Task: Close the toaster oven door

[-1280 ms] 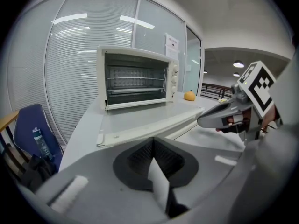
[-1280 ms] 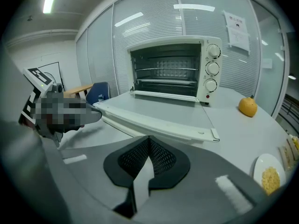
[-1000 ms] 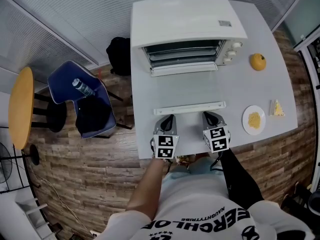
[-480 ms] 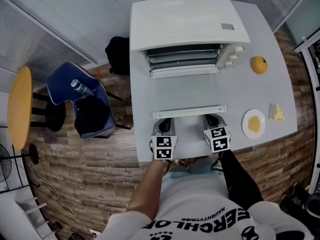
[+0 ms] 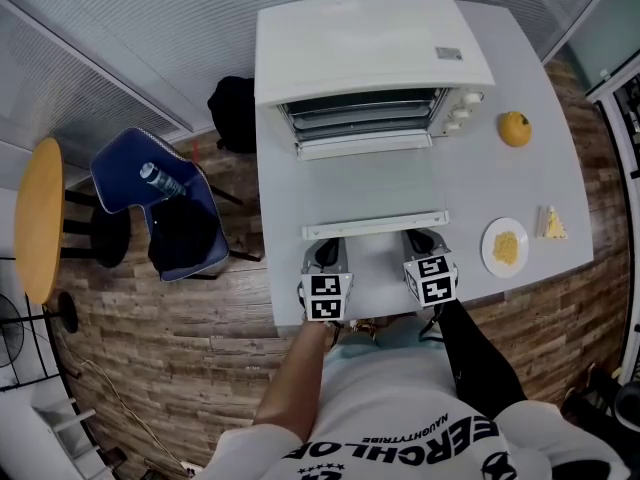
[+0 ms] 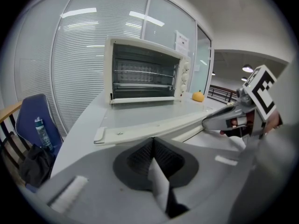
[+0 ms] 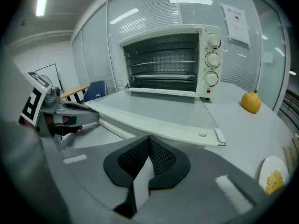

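A white toaster oven (image 5: 370, 48) stands at the back of the grey table (image 5: 500, 178), and its glass door (image 5: 370, 183) lies open flat toward me. The door's white handle bar (image 5: 375, 225) runs along its near edge. My left gripper (image 5: 327, 251) and right gripper (image 5: 422, 242) sit side by side just in front of that bar, their tips at its edge, both shut on nothing. The left gripper view has the handle (image 6: 154, 127) right above the closed left gripper (image 6: 152, 146). In the right gripper view, the door (image 7: 159, 113) lies just beyond the closed right gripper (image 7: 149, 143).
An orange (image 5: 515, 128) lies to the right of the oven. A small plate (image 5: 506, 247) of yellow food and a cake wedge (image 5: 553, 223) sit at the table's right front. A blue chair (image 5: 160, 208) with a bottle and a round yellow table (image 5: 38, 218) stand left.
Both grippers have crept forward, so their tips now meet the handle bar's near edge. The door still lies flat.
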Demonstrator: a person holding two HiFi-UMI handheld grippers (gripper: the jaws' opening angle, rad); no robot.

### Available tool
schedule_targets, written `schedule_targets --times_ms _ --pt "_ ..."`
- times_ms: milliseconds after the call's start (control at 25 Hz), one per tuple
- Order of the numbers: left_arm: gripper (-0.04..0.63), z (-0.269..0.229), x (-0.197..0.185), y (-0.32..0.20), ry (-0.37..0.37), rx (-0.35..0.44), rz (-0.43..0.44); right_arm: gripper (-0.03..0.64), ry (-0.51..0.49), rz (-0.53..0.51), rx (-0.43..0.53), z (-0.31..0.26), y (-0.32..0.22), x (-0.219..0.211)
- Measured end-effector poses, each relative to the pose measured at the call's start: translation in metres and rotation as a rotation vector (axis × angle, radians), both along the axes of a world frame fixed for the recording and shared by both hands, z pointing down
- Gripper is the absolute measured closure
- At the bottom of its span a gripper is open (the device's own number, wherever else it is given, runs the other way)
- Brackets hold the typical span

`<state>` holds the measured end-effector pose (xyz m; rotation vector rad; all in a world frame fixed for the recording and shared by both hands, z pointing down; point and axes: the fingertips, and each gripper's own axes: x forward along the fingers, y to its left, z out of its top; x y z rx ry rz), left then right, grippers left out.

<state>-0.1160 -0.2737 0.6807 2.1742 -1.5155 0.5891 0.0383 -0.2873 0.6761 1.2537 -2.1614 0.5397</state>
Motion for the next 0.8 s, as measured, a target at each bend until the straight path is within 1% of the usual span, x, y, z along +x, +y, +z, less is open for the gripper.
schedule_targets --times_ms 400,600,800 --pt "0.540 -0.018 0.003 -0.004 -0.002 0.042 0.004 0.615 0.003 -0.010 0.048 -0.019 0.001 -0.001" --pt "0.540 -0.037 0.003 -0.013 -0.015 0.100 -0.001 0.615 -0.027 0.015 0.127 -0.040 -0.011 0.000" --pt "0.540 -0.053 0.001 -0.019 -0.024 0.140 -0.008 0.615 -0.013 0.005 0.184 -0.057 -0.015 -0.002"
